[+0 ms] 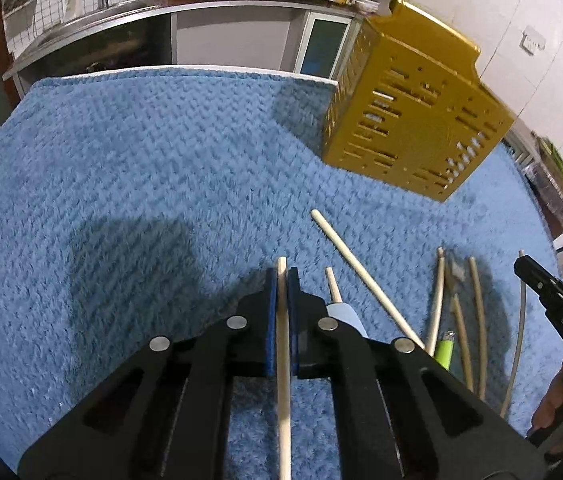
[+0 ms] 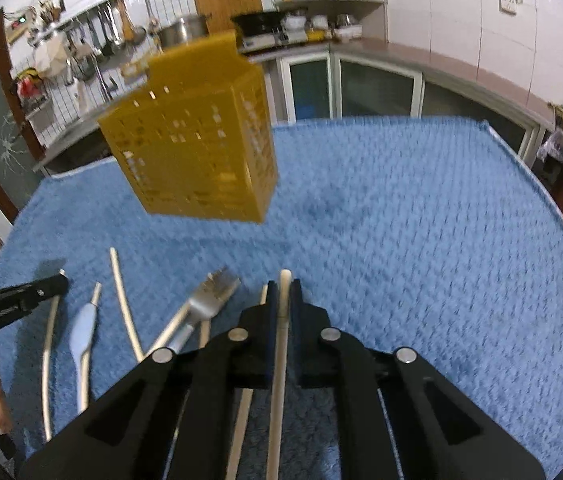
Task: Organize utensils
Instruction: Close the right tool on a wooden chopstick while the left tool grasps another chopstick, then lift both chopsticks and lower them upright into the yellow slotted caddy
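Chopstick (image 1: 283, 344) in each closed gripper (image 1: 281, 280)

"BAS" on right tool (image 1: 553, 312)

1. A blue fleecy cloth (image 1: 141, 184) spreads beneath and ahead of the claw.
2. A kitchen counter (image 2: 421, 60) runs far beyond it (jars on shelves above).
3. A wall socket (image 1: 534, 42) sits upper right.
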Demonstrator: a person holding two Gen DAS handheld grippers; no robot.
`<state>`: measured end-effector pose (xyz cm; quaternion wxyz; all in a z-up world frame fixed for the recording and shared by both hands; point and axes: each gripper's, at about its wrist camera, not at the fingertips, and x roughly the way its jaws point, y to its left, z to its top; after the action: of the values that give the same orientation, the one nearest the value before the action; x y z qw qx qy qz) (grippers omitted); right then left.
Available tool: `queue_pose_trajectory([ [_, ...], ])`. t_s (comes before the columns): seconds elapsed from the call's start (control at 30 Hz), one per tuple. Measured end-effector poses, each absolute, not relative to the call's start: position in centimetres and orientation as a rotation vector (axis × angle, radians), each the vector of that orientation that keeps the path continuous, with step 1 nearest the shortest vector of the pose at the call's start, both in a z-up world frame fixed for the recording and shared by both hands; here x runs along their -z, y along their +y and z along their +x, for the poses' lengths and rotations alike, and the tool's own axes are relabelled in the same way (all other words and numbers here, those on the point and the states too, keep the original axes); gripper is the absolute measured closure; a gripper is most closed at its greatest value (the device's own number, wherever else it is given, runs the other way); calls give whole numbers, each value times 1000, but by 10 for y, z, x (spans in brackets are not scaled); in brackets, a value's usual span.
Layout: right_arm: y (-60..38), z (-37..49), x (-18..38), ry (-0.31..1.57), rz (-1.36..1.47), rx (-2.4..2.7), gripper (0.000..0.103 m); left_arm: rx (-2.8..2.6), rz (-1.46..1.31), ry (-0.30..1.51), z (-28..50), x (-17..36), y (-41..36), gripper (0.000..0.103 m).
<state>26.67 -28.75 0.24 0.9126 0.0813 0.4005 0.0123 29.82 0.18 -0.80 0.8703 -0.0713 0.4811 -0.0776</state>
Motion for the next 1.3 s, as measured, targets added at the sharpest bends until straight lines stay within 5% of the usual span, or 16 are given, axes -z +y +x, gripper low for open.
queue_pose_trajectory([
  [0.57,-289,269,-23,752,158,-53,97,220,-146,971,291,-12,-5,99],
  [1.3,-302,290,-185,392,140,-70,98,310,-129,525,313,-194,-34,99],
])
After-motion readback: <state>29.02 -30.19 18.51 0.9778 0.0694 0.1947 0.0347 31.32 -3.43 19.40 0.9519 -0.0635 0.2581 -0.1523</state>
